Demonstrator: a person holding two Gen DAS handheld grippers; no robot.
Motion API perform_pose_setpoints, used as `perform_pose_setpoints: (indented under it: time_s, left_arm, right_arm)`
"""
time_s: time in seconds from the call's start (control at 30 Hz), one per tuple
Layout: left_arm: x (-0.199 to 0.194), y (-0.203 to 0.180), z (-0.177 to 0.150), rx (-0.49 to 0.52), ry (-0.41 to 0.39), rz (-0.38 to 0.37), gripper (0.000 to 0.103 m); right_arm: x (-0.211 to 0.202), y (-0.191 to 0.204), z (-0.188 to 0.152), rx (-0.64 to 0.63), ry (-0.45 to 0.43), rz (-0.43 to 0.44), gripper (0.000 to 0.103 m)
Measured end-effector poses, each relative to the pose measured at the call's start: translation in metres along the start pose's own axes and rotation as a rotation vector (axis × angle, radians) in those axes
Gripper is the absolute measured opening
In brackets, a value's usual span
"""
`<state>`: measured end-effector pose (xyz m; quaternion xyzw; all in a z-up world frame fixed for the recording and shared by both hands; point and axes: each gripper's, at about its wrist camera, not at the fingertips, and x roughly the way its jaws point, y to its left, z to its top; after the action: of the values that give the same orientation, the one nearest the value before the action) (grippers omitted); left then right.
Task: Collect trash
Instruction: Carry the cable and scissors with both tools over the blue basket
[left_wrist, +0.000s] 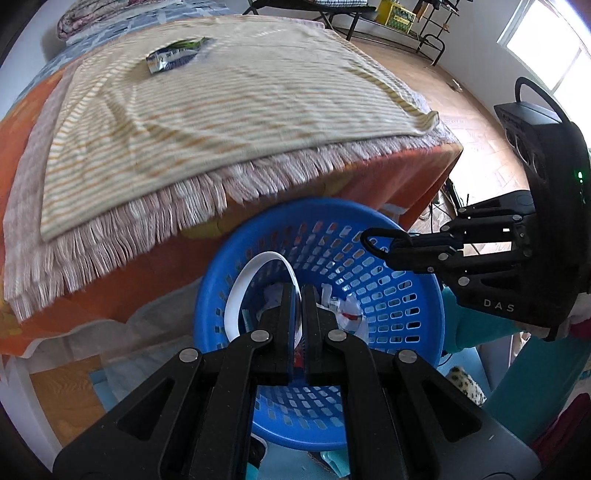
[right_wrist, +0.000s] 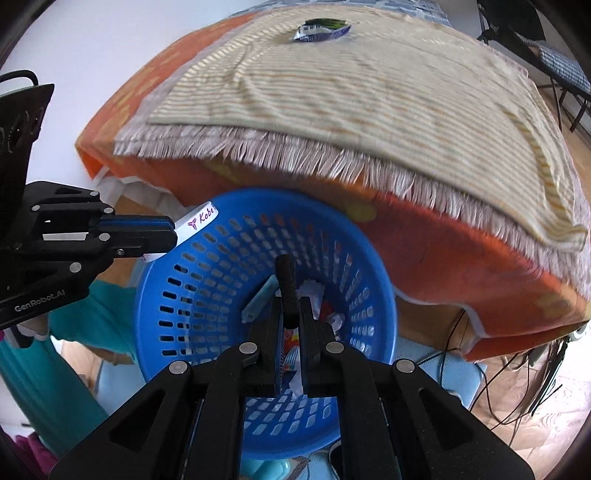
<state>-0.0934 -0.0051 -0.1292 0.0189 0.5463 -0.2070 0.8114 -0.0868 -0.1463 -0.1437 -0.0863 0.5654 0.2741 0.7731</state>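
Note:
A blue perforated basket (left_wrist: 402, 299) sits below the bed's edge and holds crumpled paper scraps (left_wrist: 351, 314); it also shows in the right wrist view (right_wrist: 207, 291). My left gripper (left_wrist: 298, 291) is shut on a white wristband (left_wrist: 236, 291) above the basket; the band shows in the right wrist view (right_wrist: 201, 218) with purple lettering. My right gripper (right_wrist: 291, 306) is shut on a black band (right_wrist: 287, 284) over the basket; its loop shows in the left wrist view (left_wrist: 373, 242). A blue-and-white wrapper (left_wrist: 173, 57) lies on the striped cloth far back, seen too in the right wrist view (right_wrist: 321, 31).
The bed has an orange cover (left_wrist: 110, 273), a fringed mat (left_wrist: 122, 236) and a striped cloth (left_wrist: 221, 110). Wooden floor (left_wrist: 480, 122) and a metal rack (left_wrist: 399, 22) lie to the right. Black cables (right_wrist: 517, 384) hang beside the bed. A pale blue stool (right_wrist: 443, 373) stands under the basket.

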Motion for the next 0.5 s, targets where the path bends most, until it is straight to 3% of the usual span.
perform_pose_setpoints:
  time_s: [0.4, 0.43, 0.5]
  left_arm:
    - [0.008, 0.007, -0.004, -0.016, 0.015, 0.034, 0.001]
    - [0.008, 0.007, -0.004, -0.017, 0.018, 0.034, 0.001]
    - [0.009, 0.008, -0.004, -0.016, 0.023, 0.040, 0.001]
  right_arm:
    - [0.011, 0.002, -0.007, -0.006, 0.031, -0.019, 0.006]
    - [0.012, 0.002, -0.007, -0.004, 0.036, -0.025, 0.007]
    - [0.014, 0.000, -0.007, 0.003, 0.047, -0.025, 0.019]
